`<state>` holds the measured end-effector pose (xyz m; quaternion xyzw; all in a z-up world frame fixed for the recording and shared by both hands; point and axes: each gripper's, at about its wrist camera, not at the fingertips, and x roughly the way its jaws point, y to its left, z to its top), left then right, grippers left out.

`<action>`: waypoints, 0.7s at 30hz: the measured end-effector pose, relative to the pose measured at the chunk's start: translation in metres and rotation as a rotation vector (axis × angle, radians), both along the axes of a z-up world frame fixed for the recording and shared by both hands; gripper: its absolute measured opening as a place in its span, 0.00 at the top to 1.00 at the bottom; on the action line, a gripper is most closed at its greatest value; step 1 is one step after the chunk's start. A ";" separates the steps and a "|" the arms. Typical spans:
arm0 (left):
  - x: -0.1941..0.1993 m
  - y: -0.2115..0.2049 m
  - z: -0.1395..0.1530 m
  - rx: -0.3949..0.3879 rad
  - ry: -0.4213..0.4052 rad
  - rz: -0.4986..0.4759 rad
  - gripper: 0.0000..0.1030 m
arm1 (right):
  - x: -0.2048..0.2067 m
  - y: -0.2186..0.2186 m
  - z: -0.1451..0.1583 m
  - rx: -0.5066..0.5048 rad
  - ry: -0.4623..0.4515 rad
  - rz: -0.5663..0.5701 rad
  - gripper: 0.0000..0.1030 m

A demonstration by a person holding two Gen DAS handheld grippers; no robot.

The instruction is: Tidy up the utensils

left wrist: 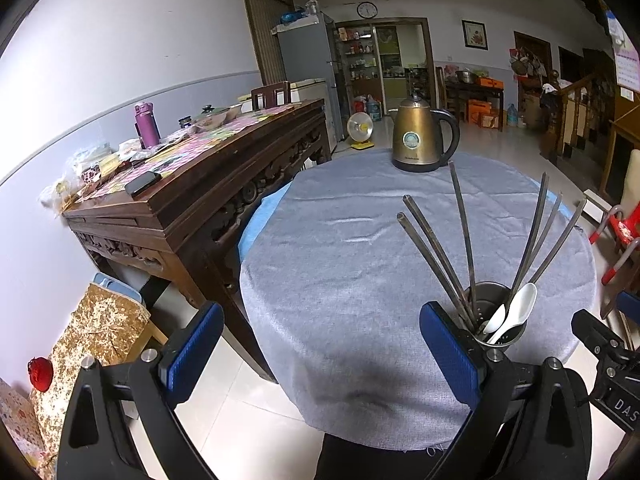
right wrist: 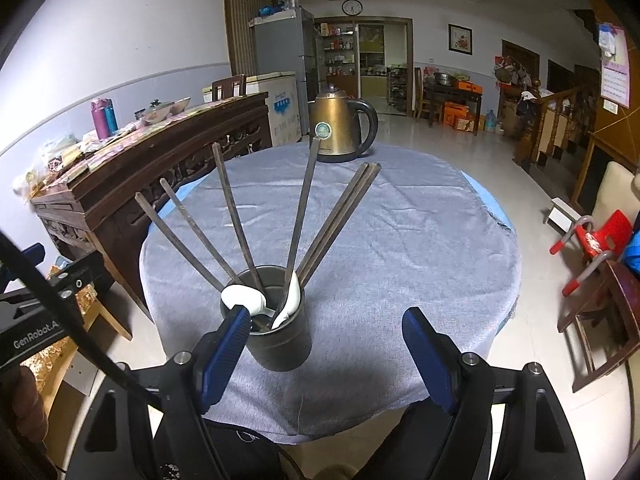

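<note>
A metal utensil cup [right wrist: 280, 344] stands on the round table's grey cloth [right wrist: 400, 248] near the front edge. Several dark chopsticks [right wrist: 234, 208] fan out of it, and two white spoons [right wrist: 244, 298] rest inside. In the left wrist view the cup [left wrist: 500, 336] sits at the right, just behind my left gripper's right finger. My left gripper [left wrist: 320, 356] is open and empty, to the left of the cup. My right gripper [right wrist: 326, 354] is open and empty, with the cup just inside its left finger [right wrist: 222, 354].
A brass electric kettle [right wrist: 340, 124] stands at the table's far edge. A dark carved sideboard [left wrist: 192, 184] covered with bottles and clutter runs along the left. A red child's chair [right wrist: 588, 248] and a wooden chair [right wrist: 600, 320] stand at the right.
</note>
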<state>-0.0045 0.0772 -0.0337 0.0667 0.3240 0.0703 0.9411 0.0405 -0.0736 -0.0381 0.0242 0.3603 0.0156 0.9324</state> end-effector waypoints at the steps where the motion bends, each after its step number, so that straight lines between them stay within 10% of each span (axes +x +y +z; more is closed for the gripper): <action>1: 0.000 0.001 0.000 -0.001 -0.001 0.001 0.05 | 0.000 0.001 0.001 -0.004 -0.001 -0.002 0.21; 21: -0.004 0.002 -0.001 -0.005 -0.006 -0.008 0.05 | 0.003 0.011 -0.001 -0.054 0.029 -0.054 0.21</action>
